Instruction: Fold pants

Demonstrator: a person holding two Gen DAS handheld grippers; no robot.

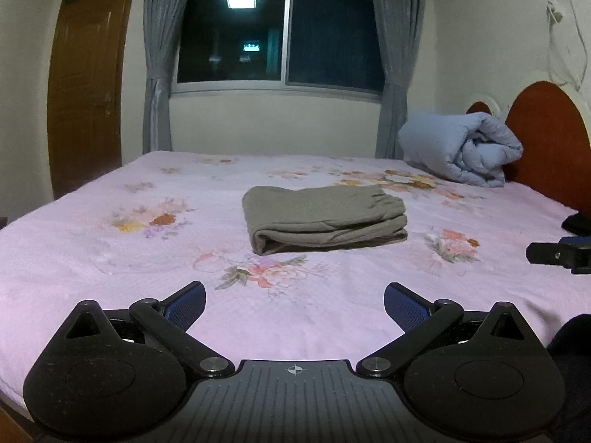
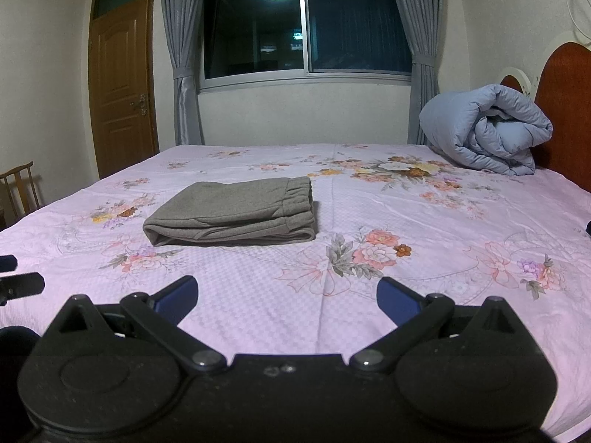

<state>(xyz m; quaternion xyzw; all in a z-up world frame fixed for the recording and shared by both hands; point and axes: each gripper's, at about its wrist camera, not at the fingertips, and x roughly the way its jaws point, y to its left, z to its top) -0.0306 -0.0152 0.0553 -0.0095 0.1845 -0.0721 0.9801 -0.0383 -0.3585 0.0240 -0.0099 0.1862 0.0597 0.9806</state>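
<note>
The grey-brown pants (image 1: 325,217) lie folded into a compact stack on the pink floral bedsheet (image 1: 110,288), mid-bed. They also show in the right wrist view (image 2: 236,212), with the elastic waistband on the right side. My left gripper (image 1: 294,306) is open and empty, low over the sheet, well short of the pants. My right gripper (image 2: 287,297) is open and empty too, to the right of the pants and nearer the bed's front edge. Part of the right gripper (image 1: 557,254) shows at the right edge of the left wrist view.
A rolled light-blue duvet (image 2: 487,133) lies at the far right by the red-brown headboard (image 2: 565,110). A window with grey curtains (image 2: 306,26) is behind the bed. A wooden door (image 2: 122,88) and a chair (image 2: 20,188) stand at the left.
</note>
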